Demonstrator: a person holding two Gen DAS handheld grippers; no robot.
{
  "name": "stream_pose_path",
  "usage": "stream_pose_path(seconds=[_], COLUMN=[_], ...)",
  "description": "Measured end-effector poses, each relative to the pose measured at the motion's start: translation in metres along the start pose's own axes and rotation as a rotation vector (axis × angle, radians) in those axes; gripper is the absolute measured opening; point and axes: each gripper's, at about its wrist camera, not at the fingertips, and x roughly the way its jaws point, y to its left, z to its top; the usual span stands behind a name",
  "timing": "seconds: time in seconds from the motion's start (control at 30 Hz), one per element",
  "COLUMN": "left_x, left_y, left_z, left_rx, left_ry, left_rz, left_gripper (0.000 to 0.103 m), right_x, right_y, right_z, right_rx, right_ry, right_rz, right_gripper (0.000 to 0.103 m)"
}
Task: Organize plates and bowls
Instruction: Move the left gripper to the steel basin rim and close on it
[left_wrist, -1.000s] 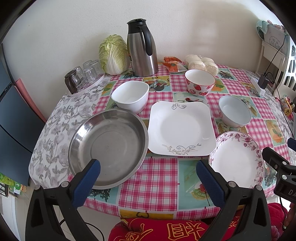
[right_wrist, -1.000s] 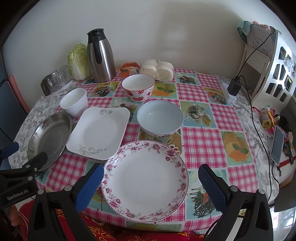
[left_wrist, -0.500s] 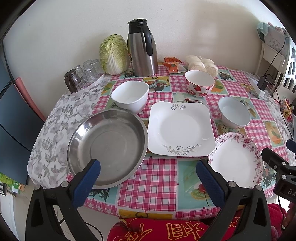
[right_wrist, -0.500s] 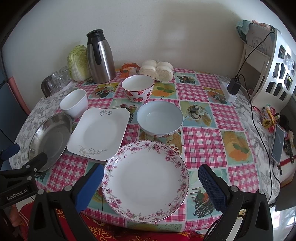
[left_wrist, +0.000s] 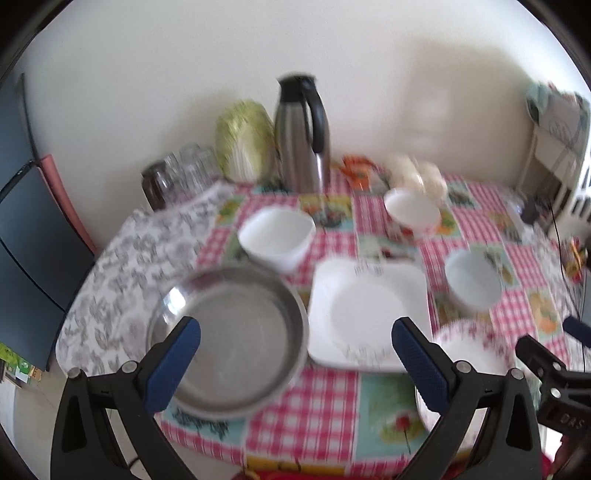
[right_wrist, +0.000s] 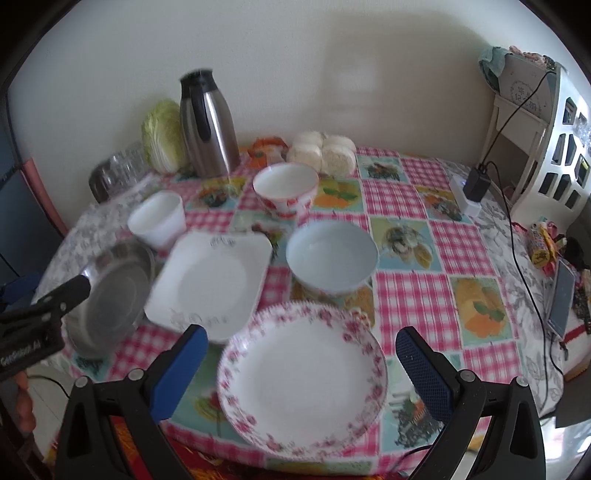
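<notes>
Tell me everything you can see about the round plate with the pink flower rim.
The round plate with the pink flower rim is white, glossy, ceramic by its look, with small pink flowers around a scalloped edge. It is shallow, empty and lies flat on the checked tablecloth at the near table edge. The light blue bowl stands just behind it and the square white plate to its left; contact is unclear. The right hand-held gripper, open, frames it without touching.

**Colours and patterns we see**

We see a pink-and-white checked cloth (right_wrist: 402, 199) with fruit pictures, a round plate (right_wrist: 303, 376) rimmed with pink flowers, a white square plate (right_wrist: 212, 280), a pale blue bowl (right_wrist: 332, 258) and a silver steel dish (left_wrist: 229, 343).
</notes>
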Motion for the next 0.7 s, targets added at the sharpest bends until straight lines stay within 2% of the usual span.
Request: stream_pose_path(seconds=[0.2, 0.4, 0.57, 0.7], left_x=[0.006, 0.018, 0.042, 0.049], left_y=[0.022, 0.039, 0.055, 0.064], left_z=[0.032, 0.041, 0.040, 0.035], left_rx=[-0.104, -0.216, -0.264, -0.252], left_ry=[-0.093, -0.171, -0.100, -0.095], left_rz=[0.028, 0.093, 0.127, 0.136], left_gripper=[0.103, 0.103, 0.103, 0.103], right_x=[-0.006, 0.009, 0.035, 0.056], right_y=[0.001, 0.017, 0.030, 0.044], right_z=[0.034, 0.058, 0.059, 0.056], right_rx=[0.097, 0.138, 0.158, 0.159], right_ry=[-0.105, -0.133, -0.086, -0.069], right_rz=[0.069, 0.076, 0.104, 0.135], right_gripper=[0.103, 0.103, 0.103, 0.103])
